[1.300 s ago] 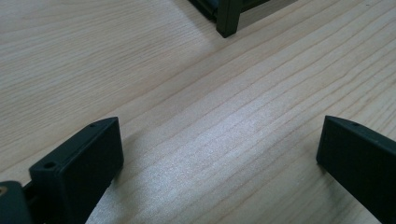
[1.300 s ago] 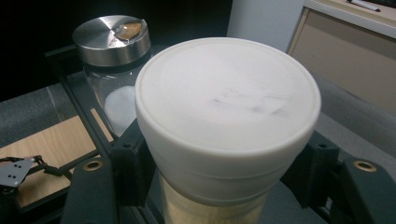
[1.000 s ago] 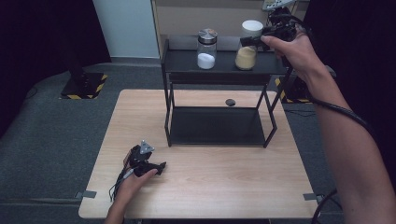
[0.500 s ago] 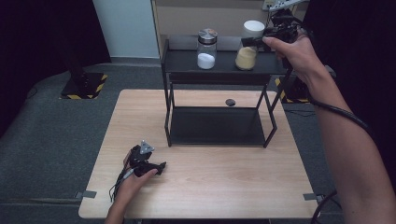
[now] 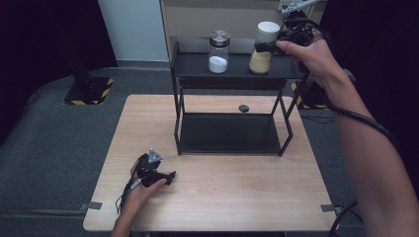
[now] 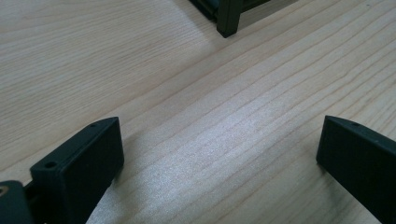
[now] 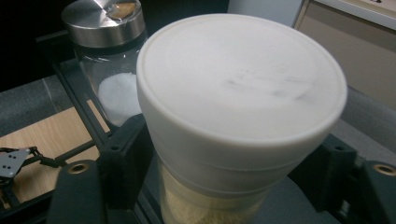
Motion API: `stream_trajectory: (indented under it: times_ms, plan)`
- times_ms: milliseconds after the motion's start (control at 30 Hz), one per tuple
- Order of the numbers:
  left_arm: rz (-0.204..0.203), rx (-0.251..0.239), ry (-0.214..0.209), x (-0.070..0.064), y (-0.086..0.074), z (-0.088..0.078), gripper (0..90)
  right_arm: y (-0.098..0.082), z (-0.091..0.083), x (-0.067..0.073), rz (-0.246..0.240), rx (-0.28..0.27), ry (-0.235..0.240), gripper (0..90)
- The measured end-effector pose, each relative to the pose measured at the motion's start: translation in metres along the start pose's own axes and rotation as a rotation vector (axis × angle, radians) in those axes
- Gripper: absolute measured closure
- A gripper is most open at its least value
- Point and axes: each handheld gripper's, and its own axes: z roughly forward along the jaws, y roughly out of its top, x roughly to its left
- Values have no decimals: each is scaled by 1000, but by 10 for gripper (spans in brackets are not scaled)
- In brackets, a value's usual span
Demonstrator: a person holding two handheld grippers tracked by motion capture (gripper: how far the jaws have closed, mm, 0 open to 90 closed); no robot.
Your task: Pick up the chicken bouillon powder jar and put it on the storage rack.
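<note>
Right tongs (image 5: 266, 47) up at the top shelf of the black metal rack (image 5: 237, 70), jaws flanking the clear jar with a white plastic lid and pale yellow powder (image 5: 260, 59). They have just been opening. The jar is standing between them, just under the lid's rim, and in the right gripper view the pads are looking slack, just off the wall: released, as I am reading it. The jar is sitting upright on the shelf toward its right end.

Left tongs (image 5: 168, 177) are lying on the wooden worktop (image 5: 222, 202) near the front-left corner, jaws spread wide and gripping nothing.

Handling: the jar is looking rigid and smooth-walled, so likely slippery. It is partly filled, so I am judging moderate weight, carried low. The wide lid overhangs the body, and the band just below it is the natural hold, since the rim would be stopping a downward slip. I cannot tell glass from plastic, so I am treating it as breakable.

Room: a glass jar with a steel lid and white powder (image 5: 219, 52) is standing to the left, near but apart. A wall is rising close behind the shelf. The shelf's right and front edges are near, so sliding either way is risking a fall. Open space is lying above and toward me.
</note>
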Motion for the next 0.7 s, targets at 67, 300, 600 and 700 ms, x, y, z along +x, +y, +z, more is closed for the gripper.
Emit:
stream_trajectory:
  times_ms: [67, 300, 600, 700]
  plan:
    - [0, 0, 0, 0, 0, 0, 0, 0, 0, 3, -2, 5, -15, 202]
    - [0, 0, 1, 0, 0, 0, 0, 0, -8, 9, -17, 4, -37, 87]
    - [0, 0, 0, 0, 0, 0, 0, -6, -27, 17, -11, -11, -52, 40]
    - [-1, 0, 1, 0, 0, 0, 0, -7, -34, 22, -13, -1, -58, 39]
